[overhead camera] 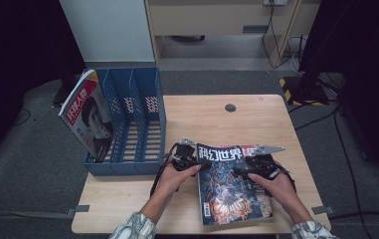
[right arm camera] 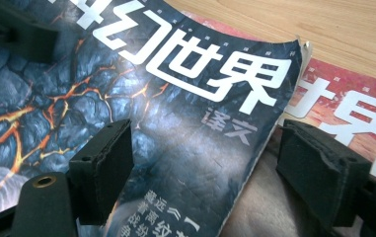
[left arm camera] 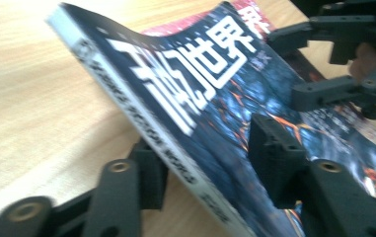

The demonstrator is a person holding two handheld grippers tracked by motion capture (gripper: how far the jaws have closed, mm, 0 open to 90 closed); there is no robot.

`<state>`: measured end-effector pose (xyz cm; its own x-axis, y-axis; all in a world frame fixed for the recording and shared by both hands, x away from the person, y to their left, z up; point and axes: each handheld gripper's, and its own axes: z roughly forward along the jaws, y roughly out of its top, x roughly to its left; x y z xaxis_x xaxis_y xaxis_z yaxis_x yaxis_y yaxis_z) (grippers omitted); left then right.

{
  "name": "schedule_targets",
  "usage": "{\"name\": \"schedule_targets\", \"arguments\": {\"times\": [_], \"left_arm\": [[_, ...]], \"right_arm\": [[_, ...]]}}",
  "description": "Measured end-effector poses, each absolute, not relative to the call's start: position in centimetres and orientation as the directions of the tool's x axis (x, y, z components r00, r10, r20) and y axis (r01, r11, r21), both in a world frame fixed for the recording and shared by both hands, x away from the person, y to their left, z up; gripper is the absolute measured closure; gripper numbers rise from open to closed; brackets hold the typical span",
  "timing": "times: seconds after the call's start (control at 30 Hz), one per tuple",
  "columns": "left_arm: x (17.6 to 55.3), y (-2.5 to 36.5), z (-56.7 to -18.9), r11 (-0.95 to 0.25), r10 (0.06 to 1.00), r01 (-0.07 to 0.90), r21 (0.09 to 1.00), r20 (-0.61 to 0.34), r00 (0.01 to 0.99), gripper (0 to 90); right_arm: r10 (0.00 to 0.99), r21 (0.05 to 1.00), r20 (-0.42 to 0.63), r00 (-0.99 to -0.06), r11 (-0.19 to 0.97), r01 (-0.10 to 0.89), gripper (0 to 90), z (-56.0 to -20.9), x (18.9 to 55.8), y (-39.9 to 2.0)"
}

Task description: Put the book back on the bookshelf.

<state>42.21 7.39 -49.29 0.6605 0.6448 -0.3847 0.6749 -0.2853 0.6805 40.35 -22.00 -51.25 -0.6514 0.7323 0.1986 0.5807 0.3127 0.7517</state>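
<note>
Glossy dark magazine (left arm camera: 210, 98) spine pinched by left tool (left arm camera: 205, 163); right tool (right arm camera: 205, 163) spread over its cover.

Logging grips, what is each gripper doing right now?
Left gripper: closed on the dark blue lava-patterned magazine at its spine.
Right gripper: open, jaws astride that magazine's corner.

Bare bench (overhead camera: 256, 119) lies open beyond the magazines (overhead camera: 232, 189) and to their right. On the left, the blue file rack (overhead camera: 132, 124) blocks the way, close beside the left tongs (overhead camera: 189, 158).
</note>
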Motion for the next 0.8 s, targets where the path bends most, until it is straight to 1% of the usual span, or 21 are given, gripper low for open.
{"name": "schedule_targets", "arguments": {"times": [0.03,0.07,0.2,0.4,0.57,0.63,0.67,0.7,0.73,0.8], "left_arm": [[42.2,7.4,-49.3,-0.285,0.645,0.675,0.681,-0.385,0.660,61.1],[42.2,7.4,-49.3,-0.281,0.643,0.678,0.679,-0.391,0.658,62.3],[41.8,7.4,-49.4,-0.279,0.644,0.674,0.684,-0.388,0.659,64.3],[40.7,8.0,-49.4,-0.282,0.646,0.689,0.668,-0.399,0.651,64.1],[40.5,8.0,-49.2,-0.287,0.638,0.688,0.667,-0.402,0.656,63.6],[40.8,7.8,-49.2,-0.306,0.634,0.685,0.661,-0.395,0.665,56.9],[41.0,7.7,-49.3,-0.306,0.634,0.690,0.656,-0.400,0.662,56.9],[41.1,7.5,-49.4,-0.303,0.638,0.697,0.650,-0.405,0.655,52.6],[41.6,7.3,-49.5,-0.295,0.636,0.707,0.643,-0.420,0.648,50.2],[41.9,7.2,-49.5,-0.289,0.635,0.715,0.637,-0.432,0.641,48.4]], "right_arm": [[0.732,0.752,0.199,-0.651,0.313,0.581,21.7,-51.3,40.3,-22.0],[0.735,0.753,0.203,-0.647,0.306,0.583,21.9,-51.3,40.4,-21.9],[0.731,0.751,0.203,-0.652,0.311,0.583,22.5,-51.1,40.4,-21.8],[0.731,0.747,0.190,-0.656,0.327,0.580,22.2,-51.1,40.3,-20.9],[0.724,0.742,0.174,-0.668,0.349,0.572,20.5,-51.1,40.3,-20.4],[0.724,0.743,0.169,-0.669,0.352,0.569,21.1,-51.2,40.3,-20.4],[0.724,0.745,0.165,-0.670,0.354,0.565,21.8,-51.2,40.3,-20.4],[0.725,0.746,0.159,-0.671,0.357,0.562,22.3,-51.2,40.3,-20.4],[0.725,0.747,0.148,-0.672,0.364,0.556,22.5,-51.2,40.3,-20.4],[0.728,0.747,0.137,-0.671,0.369,0.553,23.6,-51.2,40.1,-20.3]]}}
